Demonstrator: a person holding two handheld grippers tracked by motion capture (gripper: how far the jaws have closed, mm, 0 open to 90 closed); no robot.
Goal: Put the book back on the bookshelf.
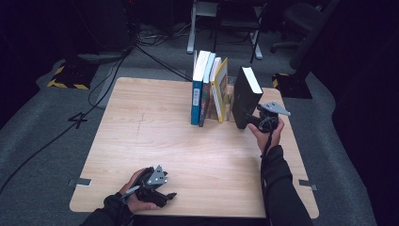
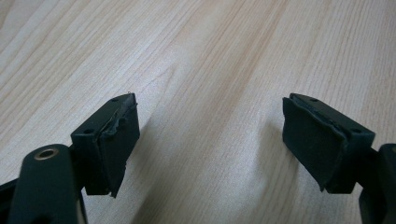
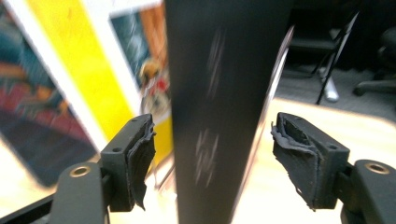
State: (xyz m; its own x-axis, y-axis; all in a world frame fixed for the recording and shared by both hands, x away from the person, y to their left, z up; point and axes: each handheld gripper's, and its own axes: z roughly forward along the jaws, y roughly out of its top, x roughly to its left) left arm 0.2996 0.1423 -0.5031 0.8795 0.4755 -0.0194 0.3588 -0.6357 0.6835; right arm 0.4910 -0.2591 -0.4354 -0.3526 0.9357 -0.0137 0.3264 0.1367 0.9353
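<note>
Black book [image 1: 245, 96]: upright on the table [image 1: 155, 141], right of the book row [image 1: 209, 89].
Right gripper [image 3: 212, 158]: your released jaws straddle its spine, pads clear.
Left gripper [image 1: 160, 190]: spread, idle, farther off.

Wide open tabletop [image 1: 155, 141] across the left and centre, nothing to dodge there. Back right it's tight: the black book [image 1: 245, 96] stands just beside the leaning row of books [image 1: 209, 89], a narrow gap between.
</note>
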